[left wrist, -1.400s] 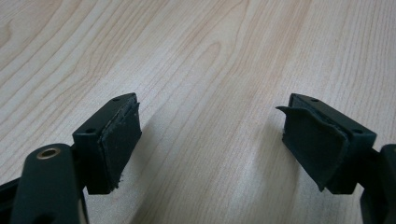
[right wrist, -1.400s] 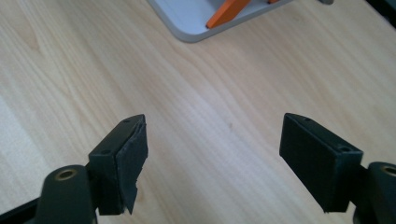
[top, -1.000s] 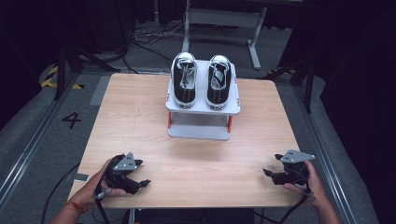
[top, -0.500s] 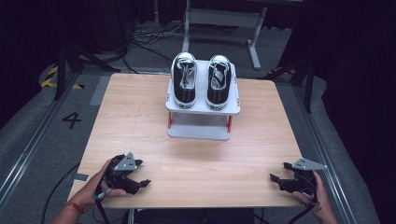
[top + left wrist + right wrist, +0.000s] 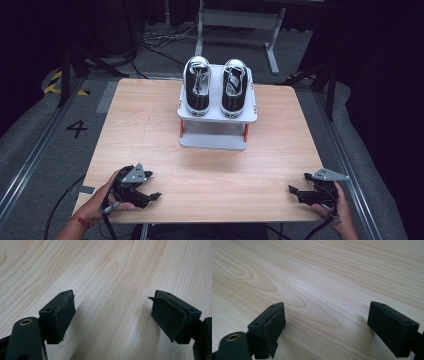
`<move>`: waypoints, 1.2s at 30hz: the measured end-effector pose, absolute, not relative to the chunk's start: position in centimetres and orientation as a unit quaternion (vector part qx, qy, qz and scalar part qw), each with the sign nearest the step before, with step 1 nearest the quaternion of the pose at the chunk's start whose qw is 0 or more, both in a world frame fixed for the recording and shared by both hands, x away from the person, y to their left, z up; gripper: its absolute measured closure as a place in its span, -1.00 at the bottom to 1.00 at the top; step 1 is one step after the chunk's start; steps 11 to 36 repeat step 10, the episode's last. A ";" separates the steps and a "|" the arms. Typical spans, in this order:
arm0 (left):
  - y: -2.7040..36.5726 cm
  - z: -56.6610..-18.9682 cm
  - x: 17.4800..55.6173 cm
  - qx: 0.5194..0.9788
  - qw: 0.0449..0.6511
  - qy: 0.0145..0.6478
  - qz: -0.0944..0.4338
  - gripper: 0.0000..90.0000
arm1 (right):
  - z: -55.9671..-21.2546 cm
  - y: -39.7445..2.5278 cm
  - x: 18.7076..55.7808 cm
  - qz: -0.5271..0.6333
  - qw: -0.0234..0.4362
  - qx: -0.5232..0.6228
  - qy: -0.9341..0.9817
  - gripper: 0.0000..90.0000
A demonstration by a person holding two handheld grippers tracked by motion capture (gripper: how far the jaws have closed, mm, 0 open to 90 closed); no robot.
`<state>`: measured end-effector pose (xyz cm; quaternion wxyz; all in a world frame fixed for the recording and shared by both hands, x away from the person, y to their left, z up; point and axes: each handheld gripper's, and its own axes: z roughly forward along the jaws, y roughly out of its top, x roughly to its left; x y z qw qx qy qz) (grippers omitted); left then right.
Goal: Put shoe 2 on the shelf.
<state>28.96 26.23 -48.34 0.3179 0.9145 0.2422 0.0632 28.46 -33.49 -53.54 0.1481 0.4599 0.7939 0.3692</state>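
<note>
**Two grippers wide apart at the near edge, sneakers on the rack**

A light wooden table carries a small grey two-tier shoe rack toward its far middle. On the rack's top shelf a pair of black-and-white sneakers sits side by side. At the near left corner, the left gripper rests with jaws spread wide, nothing between them. The right gripper, near right corner, gapes equally empty.

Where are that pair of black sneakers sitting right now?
In the high view, the sneakers sit side by side on top of a small white rack at the far middle of the wooden table, well away from both grippers at the near edge.
</note>
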 end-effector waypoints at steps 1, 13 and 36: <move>26.2 -48.3 29.0 0.914 0.318 0.242 0.063 -0.56 | -53.5 -33.5 28.5 0.369 0.148 0.460 0.794 -0.67; 26.2 -48.3 29.0 0.915 0.317 0.240 0.064 -0.57 | -53.5 -33.5 28.5 0.369 0.149 0.461 0.793 -0.67; 26.2 -48.3 29.0 0.915 0.317 0.240 0.064 -0.57 | -53.5 -33.5 28.5 0.369 0.149 0.461 0.793 -0.67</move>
